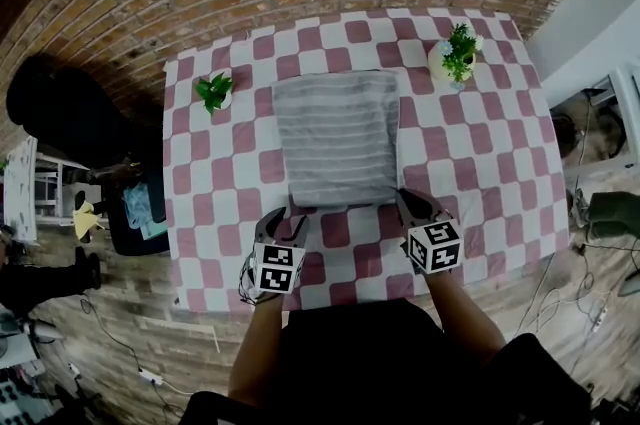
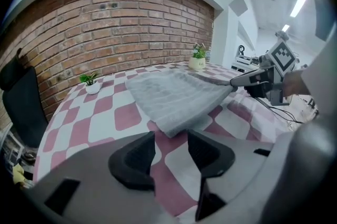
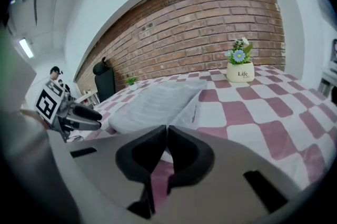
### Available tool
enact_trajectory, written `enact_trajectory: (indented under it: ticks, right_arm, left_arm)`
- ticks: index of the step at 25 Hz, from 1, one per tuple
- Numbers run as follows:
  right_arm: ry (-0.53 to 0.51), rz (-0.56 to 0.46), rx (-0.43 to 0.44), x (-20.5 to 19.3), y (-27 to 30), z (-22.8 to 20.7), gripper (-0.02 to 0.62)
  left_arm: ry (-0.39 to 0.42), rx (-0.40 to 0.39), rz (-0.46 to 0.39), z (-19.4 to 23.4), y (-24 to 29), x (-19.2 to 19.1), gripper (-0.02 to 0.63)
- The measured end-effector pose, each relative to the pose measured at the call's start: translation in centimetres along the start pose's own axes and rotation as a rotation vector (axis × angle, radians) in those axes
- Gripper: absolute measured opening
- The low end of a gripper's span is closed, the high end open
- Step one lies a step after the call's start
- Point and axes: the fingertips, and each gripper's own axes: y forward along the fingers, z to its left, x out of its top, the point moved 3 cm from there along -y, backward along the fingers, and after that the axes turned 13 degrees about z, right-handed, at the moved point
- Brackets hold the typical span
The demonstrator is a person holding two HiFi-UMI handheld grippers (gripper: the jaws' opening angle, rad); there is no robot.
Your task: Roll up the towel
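A grey towel (image 1: 338, 138), folded flat, lies in the middle of a checked table (image 1: 480, 153), with its near edge just ahead of both grippers. The right gripper (image 3: 167, 130) is clenched and seems to pinch the towel's near right corner, which sits slightly raised. The left gripper (image 2: 171, 138) has its jaws apart and empty, with the near left corner just beyond them. The towel looks soft, light and limp. It will likely sag between holds, so gripping both near corners and turning the edge over evenly seems best.
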Motion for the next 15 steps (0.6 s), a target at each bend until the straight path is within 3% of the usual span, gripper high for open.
enact_trajectory:
  ticks: [8,15]
  right_arm:
    - [0.185,-0.213,0.253,4.1,-3.3,0.7,0.009]
    - [0.154,-0.344,0.503,9.6,-5.9,3.3,0.008]
  left_arm:
    - [0.012,0.004,-0.015,-0.7,-0.1,0.2,0.196]
    - [0.013,0.016,-0.022,-1.0,-0.3,0.1,0.196]
